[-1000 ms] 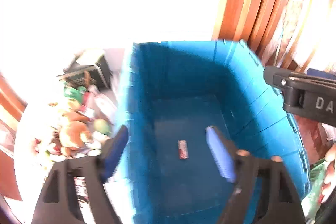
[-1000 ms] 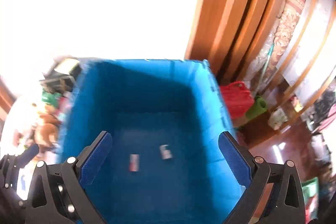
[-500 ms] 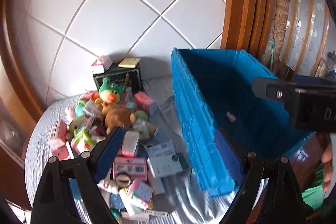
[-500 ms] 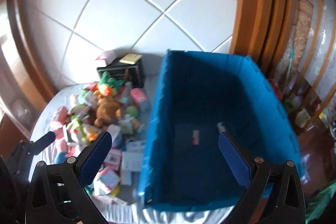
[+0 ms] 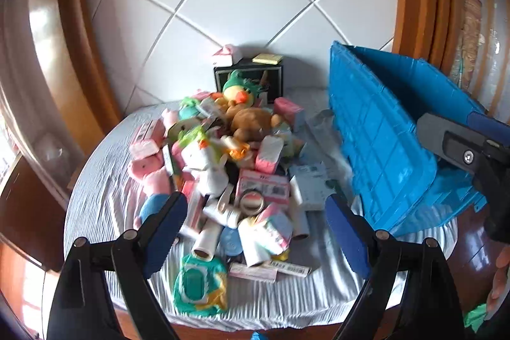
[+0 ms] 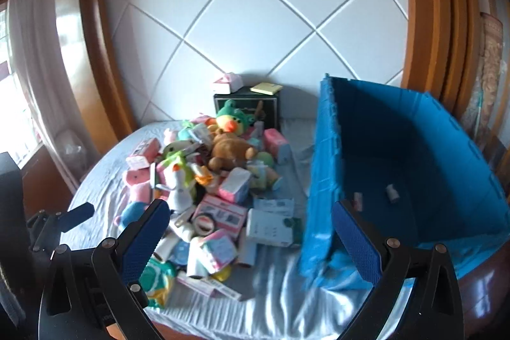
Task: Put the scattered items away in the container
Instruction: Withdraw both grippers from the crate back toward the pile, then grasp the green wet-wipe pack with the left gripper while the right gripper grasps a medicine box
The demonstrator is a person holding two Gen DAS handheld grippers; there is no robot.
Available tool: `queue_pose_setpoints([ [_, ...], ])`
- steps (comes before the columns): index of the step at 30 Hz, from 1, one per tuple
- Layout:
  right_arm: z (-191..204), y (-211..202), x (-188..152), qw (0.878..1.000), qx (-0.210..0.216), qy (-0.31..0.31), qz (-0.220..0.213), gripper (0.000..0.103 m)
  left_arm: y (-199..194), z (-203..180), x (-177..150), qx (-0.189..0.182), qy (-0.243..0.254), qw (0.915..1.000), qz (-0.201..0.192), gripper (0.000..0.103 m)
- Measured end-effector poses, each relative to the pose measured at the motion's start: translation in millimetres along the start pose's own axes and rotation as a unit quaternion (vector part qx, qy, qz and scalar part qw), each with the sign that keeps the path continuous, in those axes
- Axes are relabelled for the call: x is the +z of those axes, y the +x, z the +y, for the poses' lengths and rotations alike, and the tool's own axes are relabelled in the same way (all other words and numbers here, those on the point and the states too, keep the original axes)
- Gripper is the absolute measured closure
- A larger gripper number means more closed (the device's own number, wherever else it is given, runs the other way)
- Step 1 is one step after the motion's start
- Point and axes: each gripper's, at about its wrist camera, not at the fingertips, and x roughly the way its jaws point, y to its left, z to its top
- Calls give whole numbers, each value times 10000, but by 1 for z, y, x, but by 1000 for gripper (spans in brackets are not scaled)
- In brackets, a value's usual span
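Both grippers are empty and face the pile (image 5: 223, 168), so the step in hand looks like choosing the next item to carry over. The left gripper (image 5: 255, 215) has its fingers wide apart, hovering above the pile's near edge; the right gripper (image 6: 251, 231) is spread just as wide, with the pile at its 11 o'clock. The bin (image 6: 398, 168) sits at 2 o'clock in the right view, on the bedsheet (image 6: 274, 301) just beside the pile. It is blue, ribbed, open-topped and nearly bare: only two small items (image 6: 392, 192) lie on its floor.

The next move calls for dropping onto one loose piece at the pile's edge, say the white roll (image 5: 208, 239) or the green wipes pack (image 5: 199, 284), and closing on it alone. The pile is a jumble of plush toys, pink boxes and tubes, overlapping closely.
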Motion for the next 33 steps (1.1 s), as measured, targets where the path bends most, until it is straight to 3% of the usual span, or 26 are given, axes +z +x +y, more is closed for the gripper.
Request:
queue_pose_setpoints([
  [4,24,-5,-25,9990,377,-16,-246,0,0,41,-27,-27,-277,9996,-51,14],
  [7,41,-6,-48,9955,660,-85,-677,0,2,77,-47,103,-437,9988,-204,14],
  [9,53,3,-63,9945,753,-58,-725,0,10,99,-61,194,-431,9986,-225,14],
  [16,81,80,-121,9987,168,465,103,0,73,150,-116,277,-186,9990,300,14],
  [21,86,133,-176,9930,-306,624,956,0,135,152,-160,-16,-48,9950,993,14],
  [24,85,155,-204,9887,-362,568,1342,0,168,150,-184,-94,-100,9898,1420,14],
  [28,77,178,-222,9852,-300,456,1623,0,192,157,-202,16,-378,9860,1623,14],
  [33,70,199,-238,9832,-91,473,1759,0,220,162,-216,-170,-669,9793,1901,14],
])
